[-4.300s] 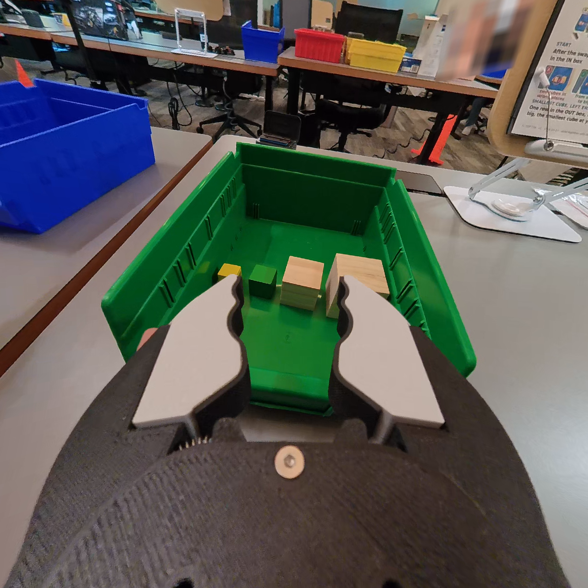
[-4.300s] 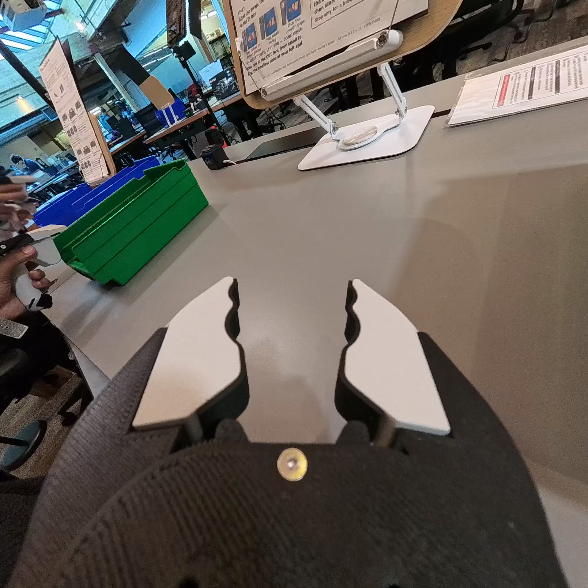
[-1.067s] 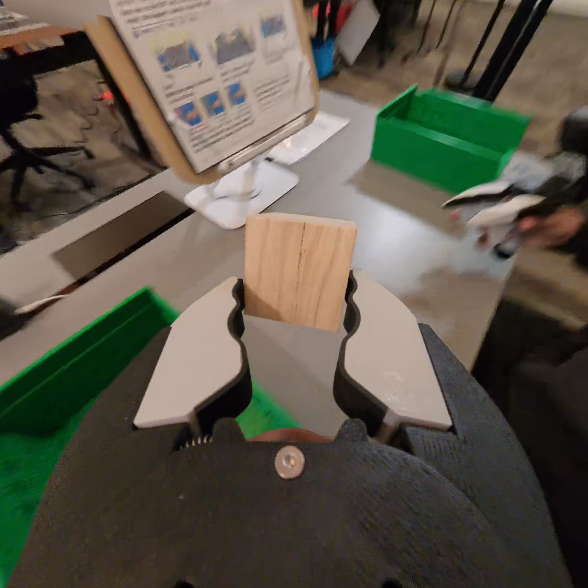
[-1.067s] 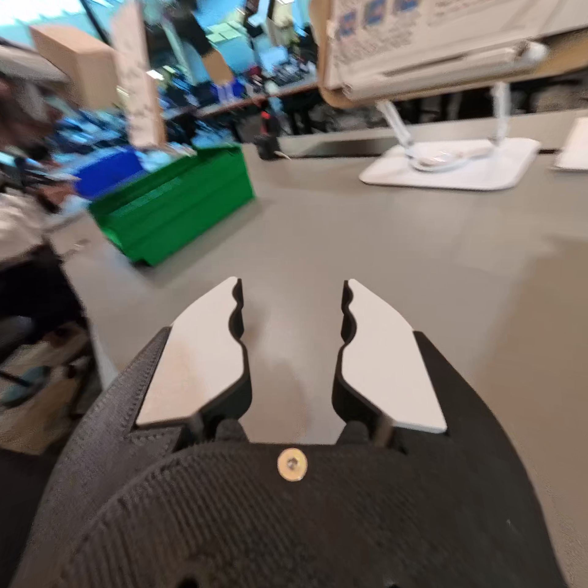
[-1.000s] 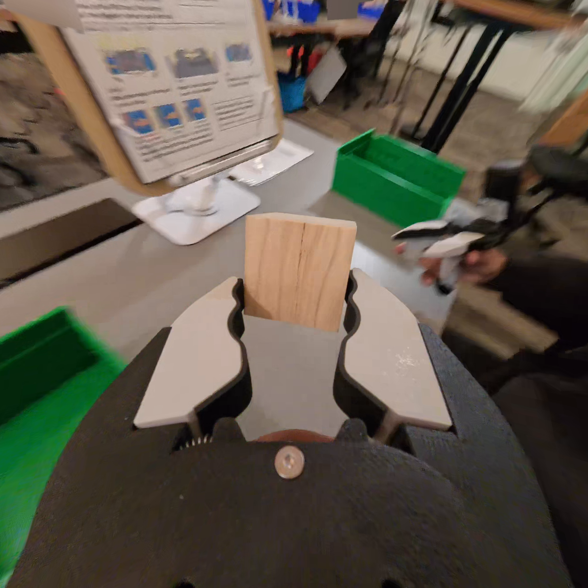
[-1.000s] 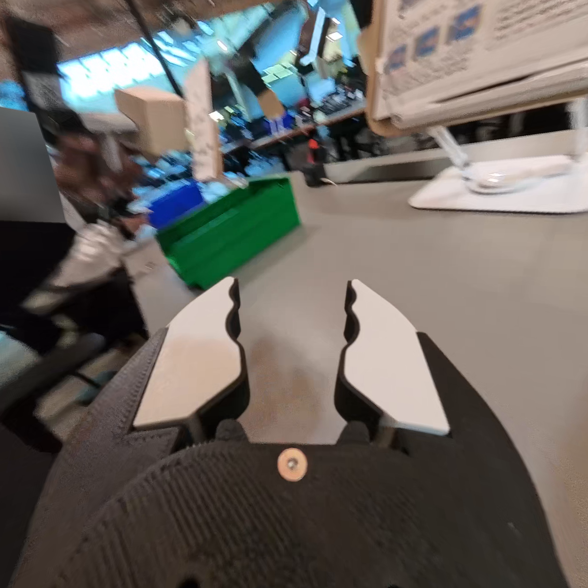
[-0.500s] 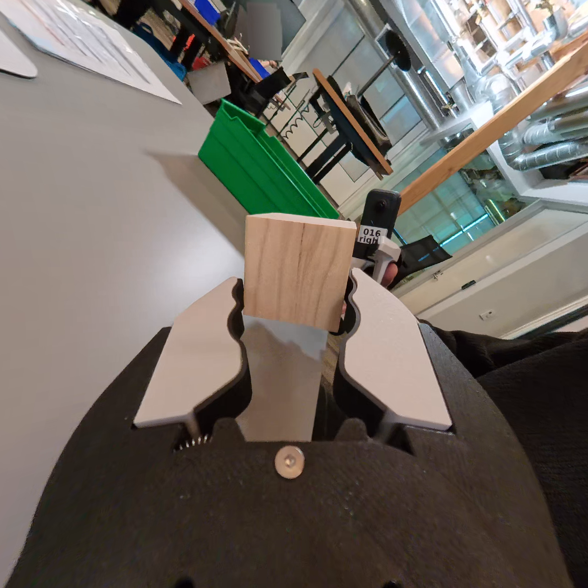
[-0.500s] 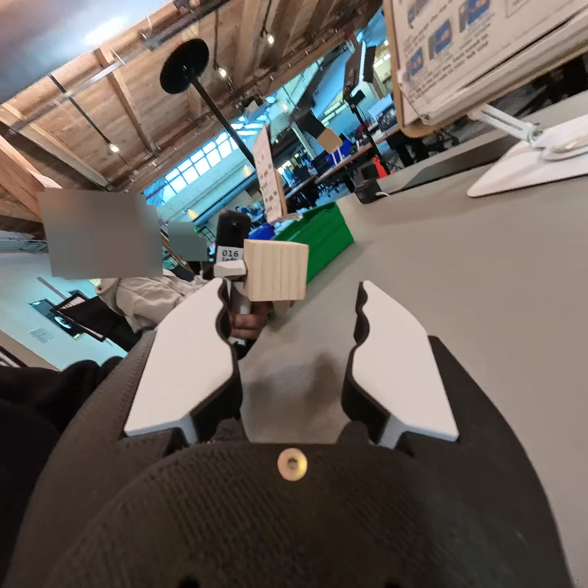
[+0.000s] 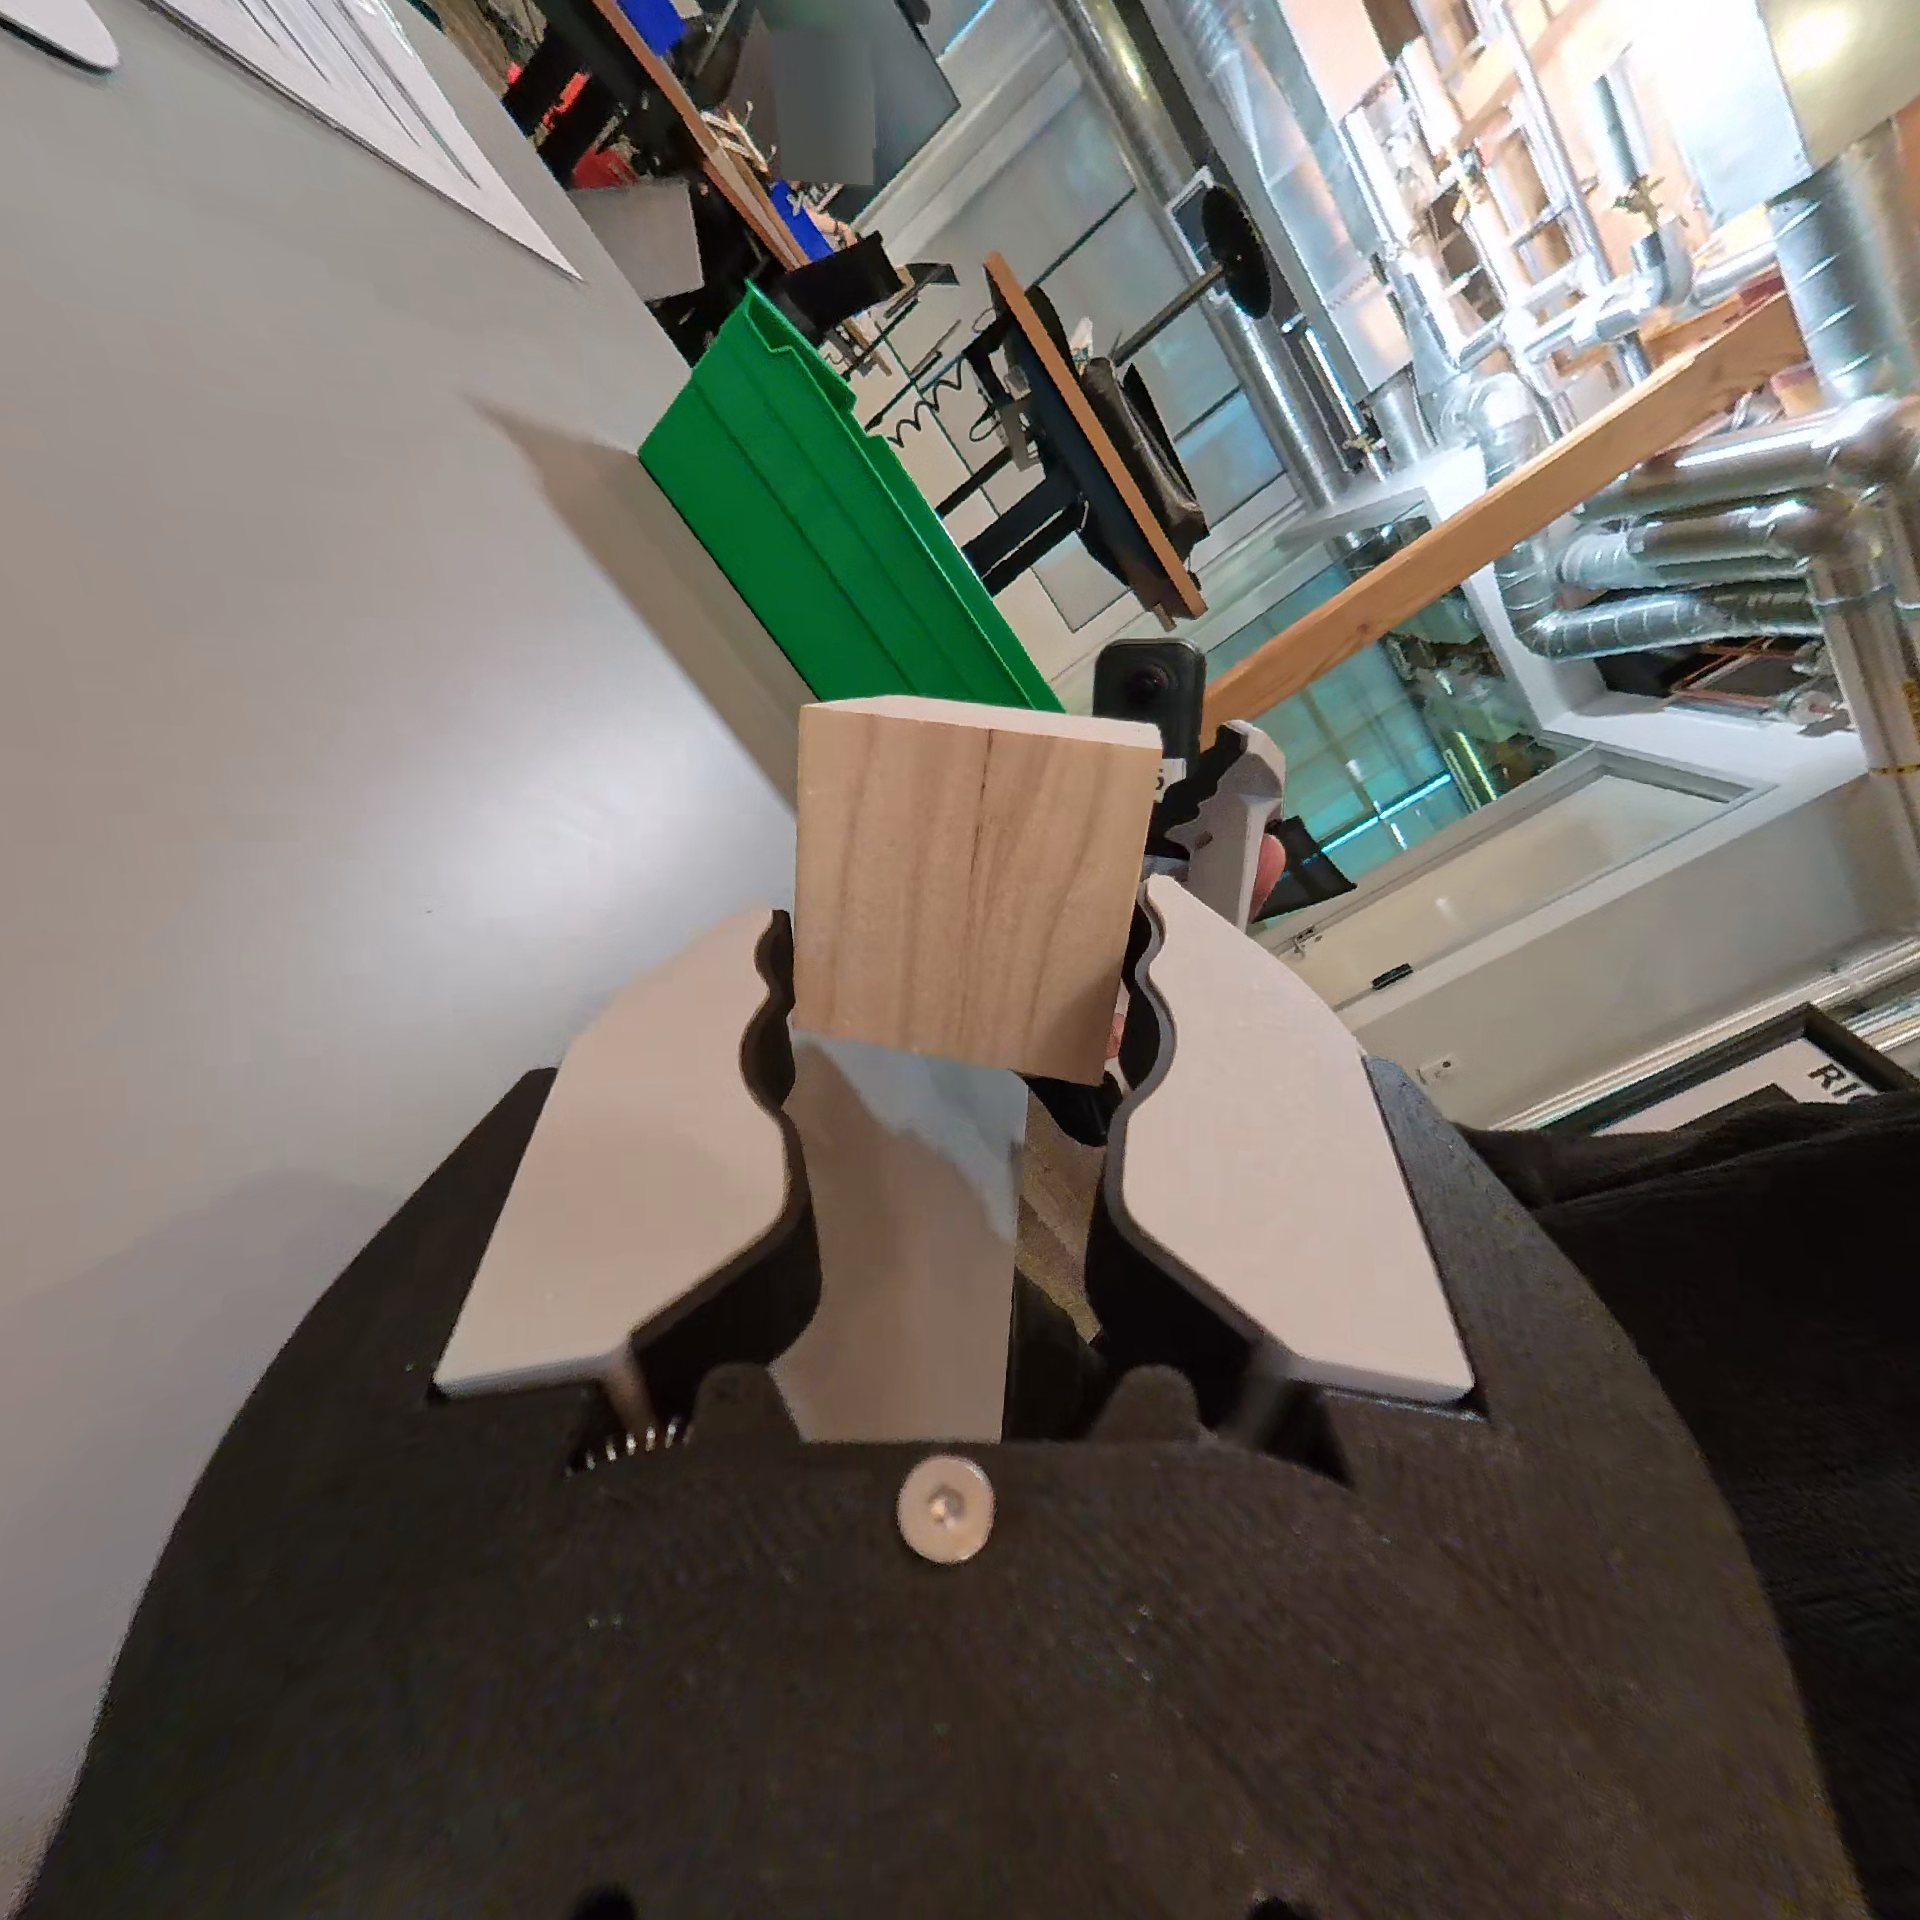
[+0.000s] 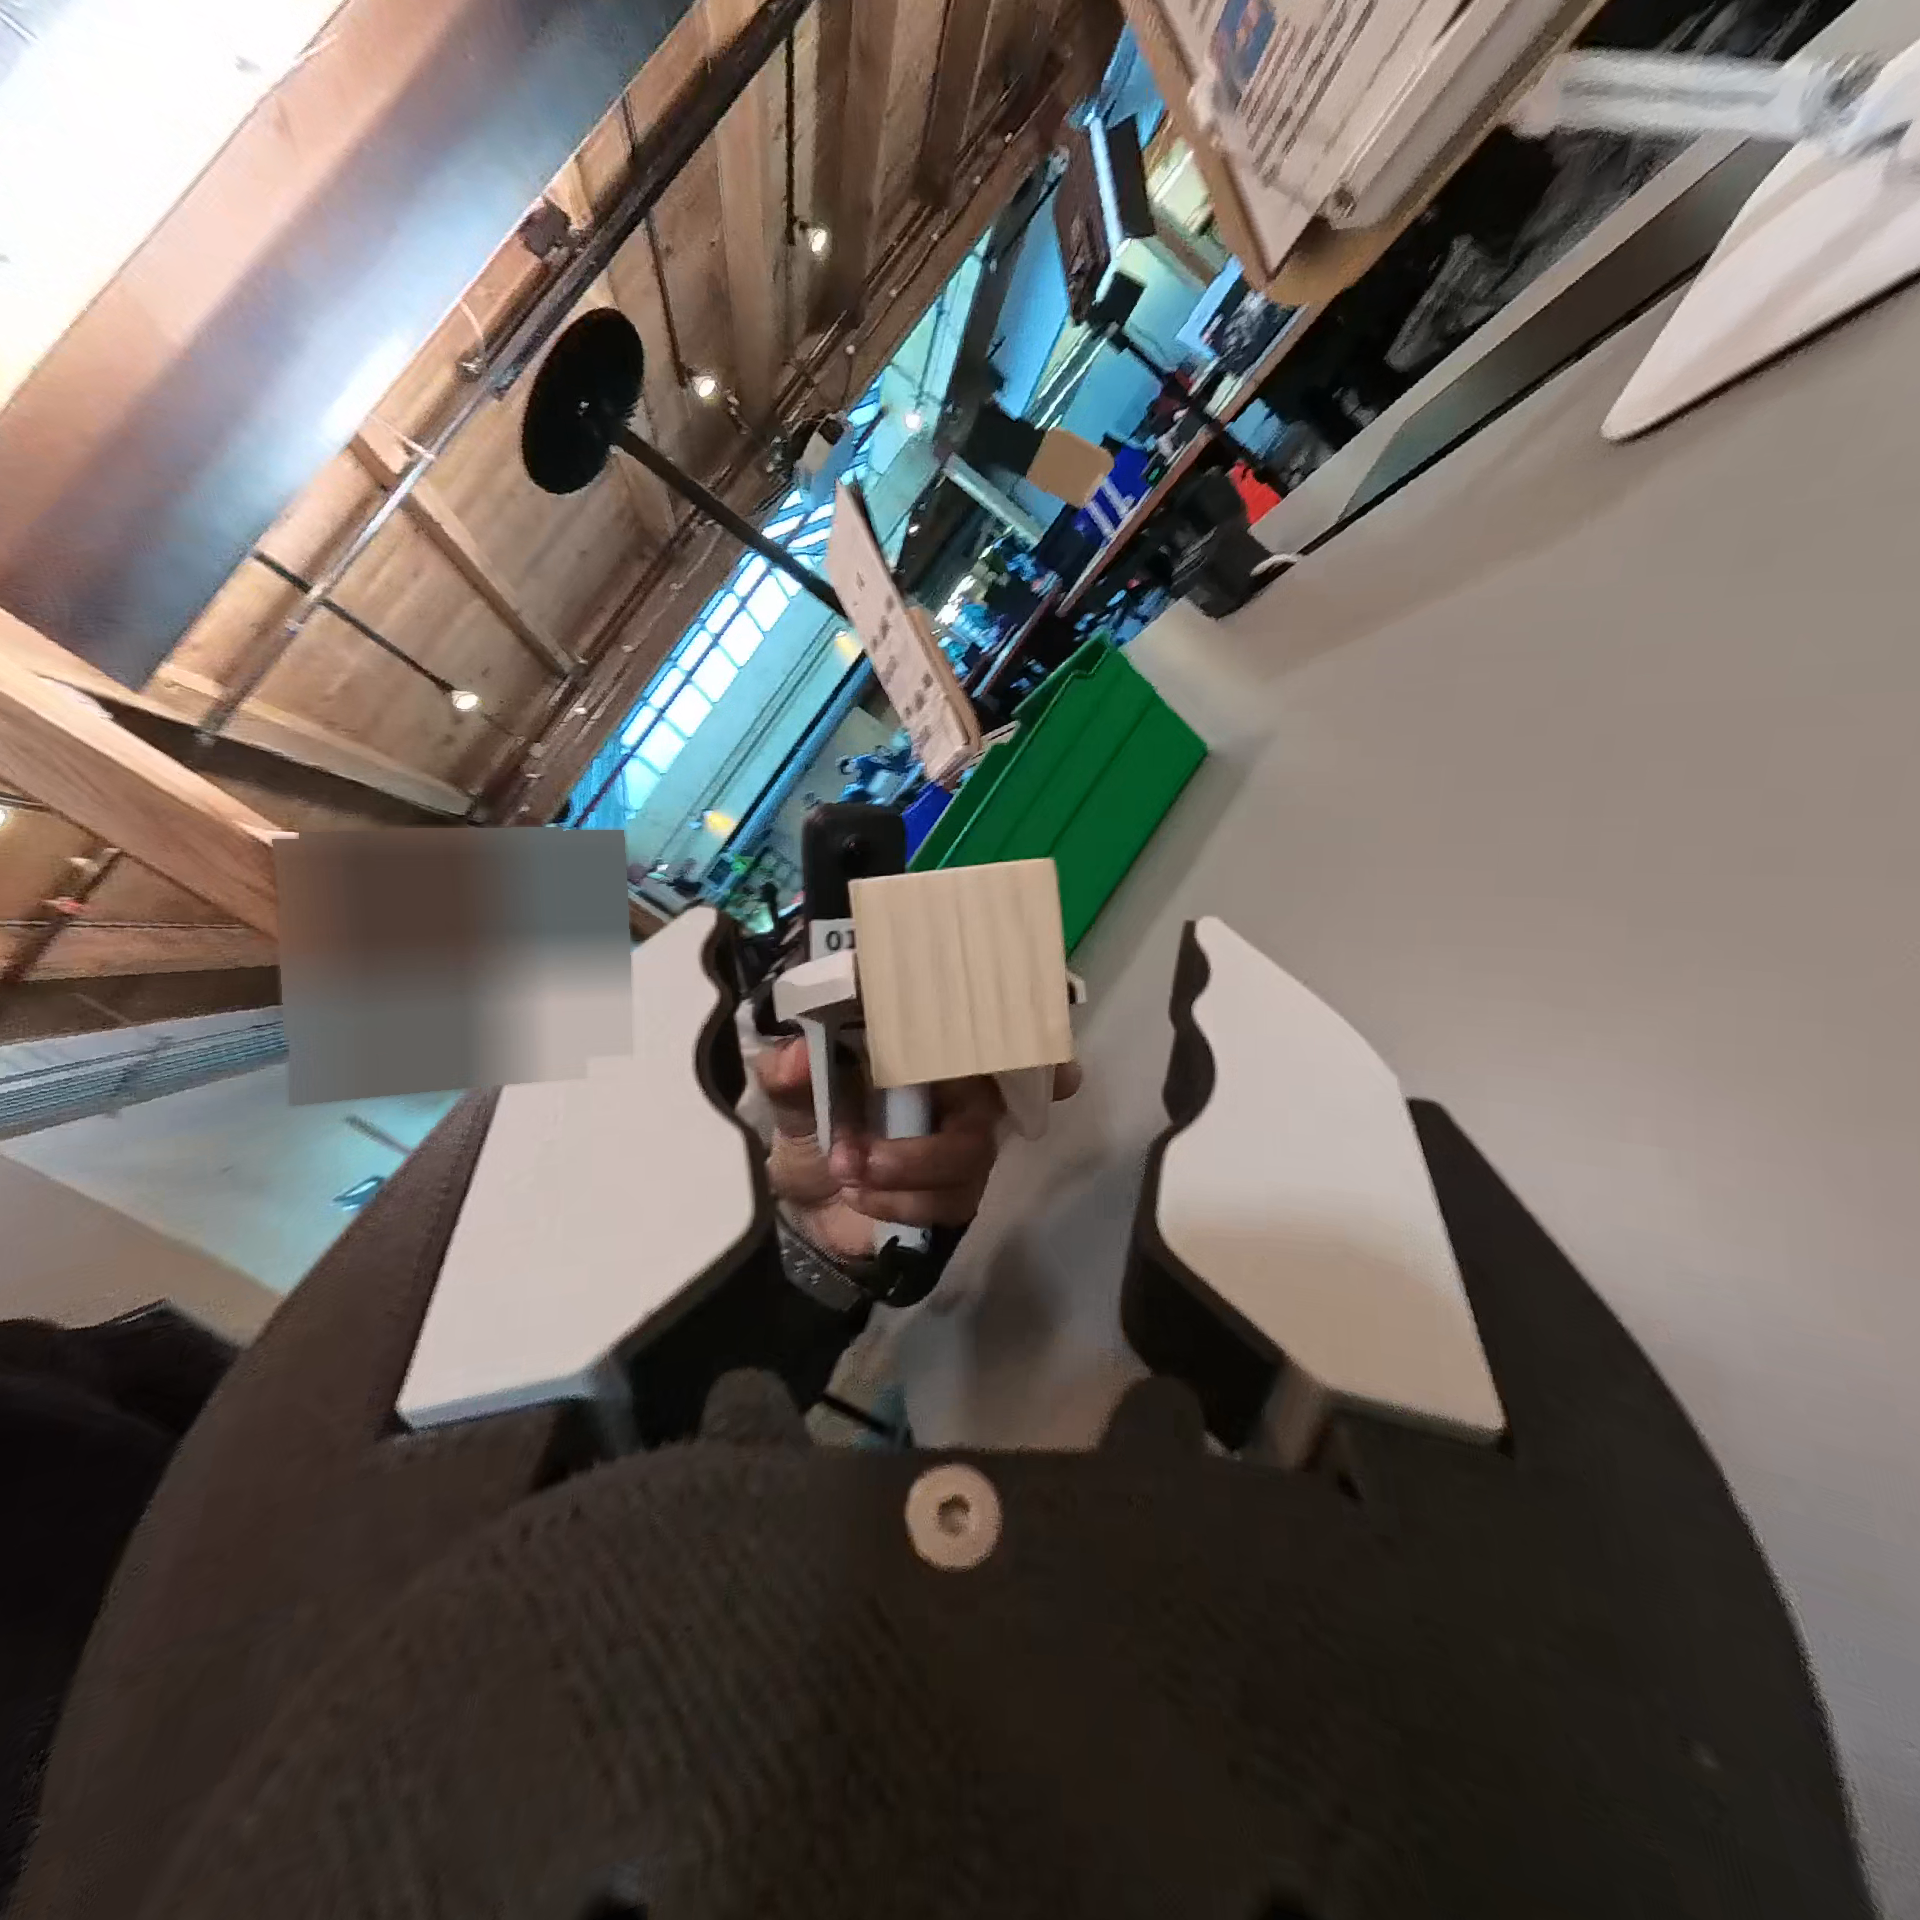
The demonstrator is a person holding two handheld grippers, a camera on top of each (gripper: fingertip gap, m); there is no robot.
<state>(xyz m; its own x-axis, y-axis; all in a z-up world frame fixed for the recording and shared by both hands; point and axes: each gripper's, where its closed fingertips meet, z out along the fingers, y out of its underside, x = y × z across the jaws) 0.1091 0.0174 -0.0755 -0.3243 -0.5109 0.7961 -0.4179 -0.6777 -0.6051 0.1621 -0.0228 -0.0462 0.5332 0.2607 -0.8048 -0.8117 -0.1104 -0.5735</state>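
Note:
My left gripper (image 9: pixel 961 914) is shut on a light wooden cube (image 9: pixel 971 883) and holds it in the air off the grey table's (image 9: pixel 312 623) edge. My right gripper (image 10: pixel 956 935) is open and empty. It faces the left gripper, and the cube (image 10: pixel 961 977) shows a short way ahead of its open jaws, apart from them. A person's hand (image 10: pixel 883 1153) holds the left gripper below the cube. In the left wrist view the right gripper (image 9: pixel 1226 821) peeks out behind the cube. Both views are tilted.
A green bin (image 9: pixel 831 499) stands on the table beyond the cube; another green bin (image 10: pixel 1070 800) shows in the right wrist view. A board on a white stand base (image 10: pixel 1766 260) is at the far right. A paper sheet (image 9: pixel 364 135) lies on the table.
The left gripper took the wooden cube out of the green bin and swung right with it. The two grippers turned to face each other and have drawn closer; the right jaws have widened slightly.

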